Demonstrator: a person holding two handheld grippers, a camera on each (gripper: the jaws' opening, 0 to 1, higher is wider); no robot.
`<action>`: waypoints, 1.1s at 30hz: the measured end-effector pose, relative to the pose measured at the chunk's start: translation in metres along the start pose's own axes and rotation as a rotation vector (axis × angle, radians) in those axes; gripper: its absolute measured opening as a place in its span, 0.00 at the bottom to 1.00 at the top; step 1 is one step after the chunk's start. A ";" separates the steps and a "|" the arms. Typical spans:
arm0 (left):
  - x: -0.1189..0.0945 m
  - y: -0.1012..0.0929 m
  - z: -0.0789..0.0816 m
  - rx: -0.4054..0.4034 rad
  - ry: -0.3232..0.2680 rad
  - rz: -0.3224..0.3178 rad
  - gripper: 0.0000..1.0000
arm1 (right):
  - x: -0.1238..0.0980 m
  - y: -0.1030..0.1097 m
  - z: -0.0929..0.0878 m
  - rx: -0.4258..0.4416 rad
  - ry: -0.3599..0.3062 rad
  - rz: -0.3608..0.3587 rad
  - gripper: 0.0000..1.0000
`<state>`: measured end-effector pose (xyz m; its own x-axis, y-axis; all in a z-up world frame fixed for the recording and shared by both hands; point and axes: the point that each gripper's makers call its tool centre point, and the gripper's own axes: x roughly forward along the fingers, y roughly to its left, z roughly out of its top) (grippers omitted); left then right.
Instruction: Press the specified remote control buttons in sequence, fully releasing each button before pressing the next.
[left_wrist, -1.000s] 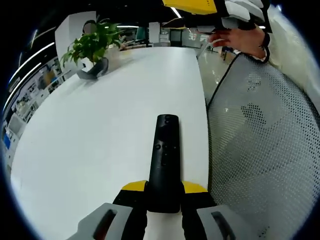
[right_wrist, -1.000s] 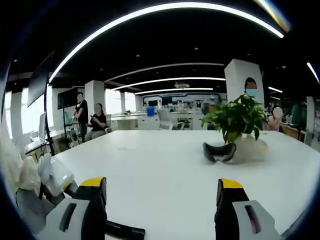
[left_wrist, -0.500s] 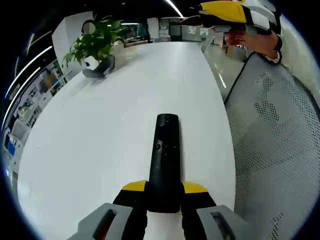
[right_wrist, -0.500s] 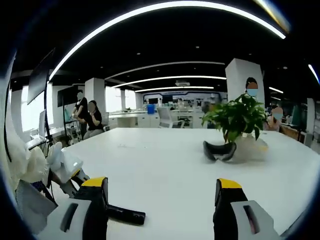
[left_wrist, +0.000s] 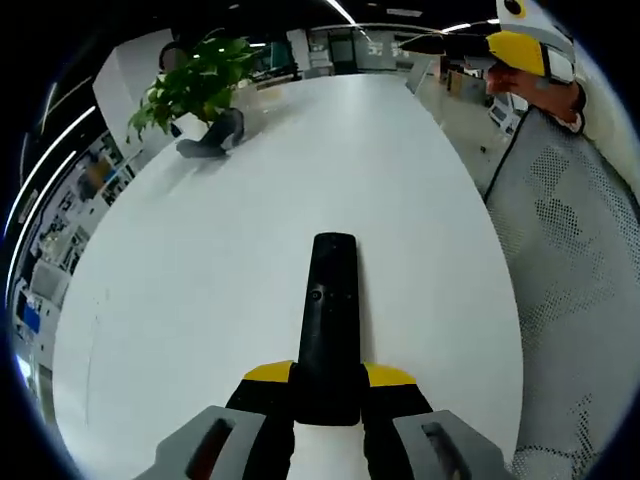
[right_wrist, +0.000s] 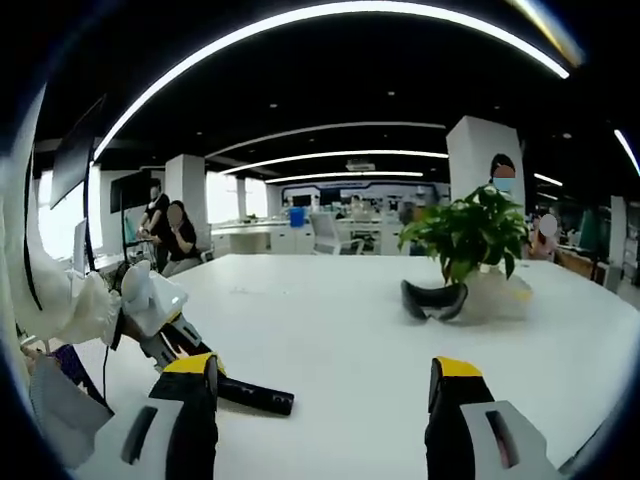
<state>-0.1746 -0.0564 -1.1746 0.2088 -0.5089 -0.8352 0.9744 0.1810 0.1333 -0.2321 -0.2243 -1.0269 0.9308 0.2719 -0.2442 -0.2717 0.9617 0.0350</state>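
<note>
Both left gripper jaws pinch remote — near end clamped.

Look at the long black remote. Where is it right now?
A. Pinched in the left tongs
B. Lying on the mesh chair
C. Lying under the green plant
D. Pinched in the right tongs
A. In the left gripper view, the left tongs squeeze the near end of the black remote from both sides, while the right tongs stand wide apart with nothing between them.
</note>
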 end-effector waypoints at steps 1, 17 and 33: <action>0.000 0.005 0.000 0.008 0.005 0.001 0.23 | 0.000 0.000 0.000 -0.001 0.001 0.002 0.87; 0.012 0.067 0.005 0.073 0.044 0.023 0.23 | 0.002 0.001 -0.005 -0.018 0.026 0.003 0.85; 0.020 0.142 0.005 0.102 0.092 0.063 0.23 | 0.004 0.002 -0.010 -0.025 0.058 0.001 0.84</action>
<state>-0.0314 -0.0444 -1.1696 0.2660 -0.4188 -0.8682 0.9640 0.1210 0.2370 -0.2313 -0.2221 -1.0373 0.9150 0.2697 -0.3000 -0.2794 0.9601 0.0108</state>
